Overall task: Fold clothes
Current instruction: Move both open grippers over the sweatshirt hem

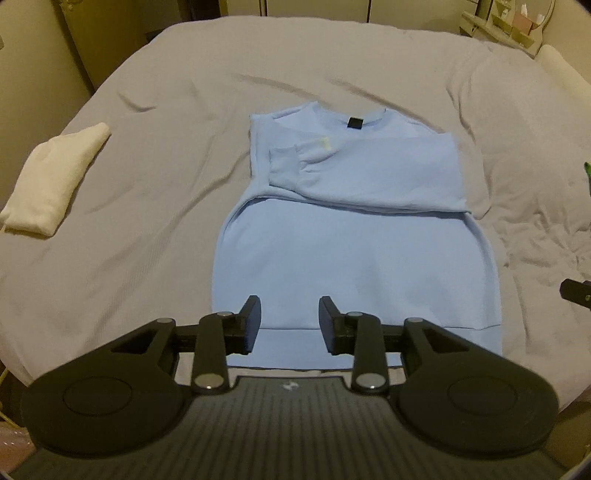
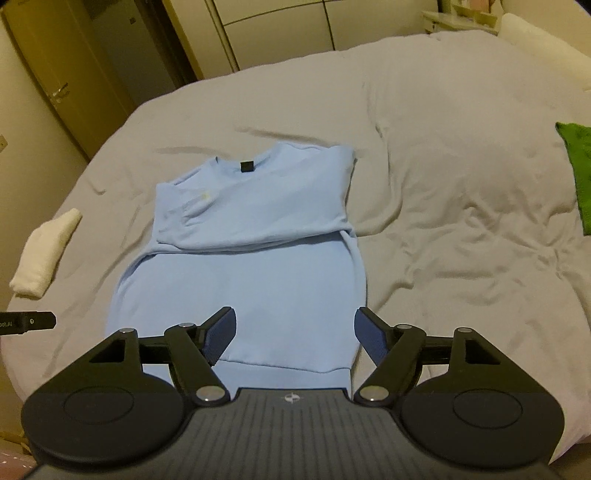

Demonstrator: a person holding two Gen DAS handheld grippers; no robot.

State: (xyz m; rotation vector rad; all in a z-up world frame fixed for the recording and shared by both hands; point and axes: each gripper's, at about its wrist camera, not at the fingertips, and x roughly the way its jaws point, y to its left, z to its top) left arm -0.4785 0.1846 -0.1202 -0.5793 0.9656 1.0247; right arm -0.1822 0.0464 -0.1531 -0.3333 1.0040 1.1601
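A light blue sweatshirt (image 1: 347,258) (image 2: 251,258) lies flat on the grey bed, collar away from me, both sleeves folded across the chest with a cuff (image 1: 284,166) showing on top. My left gripper (image 1: 290,325) hovers above the hem, its jaws apart with only air between them. In the right wrist view my right gripper (image 2: 294,332) hangs above the hem too, jaws wide and holding nothing. A black tip of the other gripper shows at each view's edge (image 1: 576,293) (image 2: 27,321).
A folded white cloth (image 1: 55,184) (image 2: 46,247) lies at the left of the grey bedsheet (image 1: 147,258) (image 2: 461,221). A green garment (image 2: 580,173) lies at the right edge. Doors and a wardrobe (image 2: 66,74) stand beyond the bed; shelves (image 1: 506,22) sit far right.
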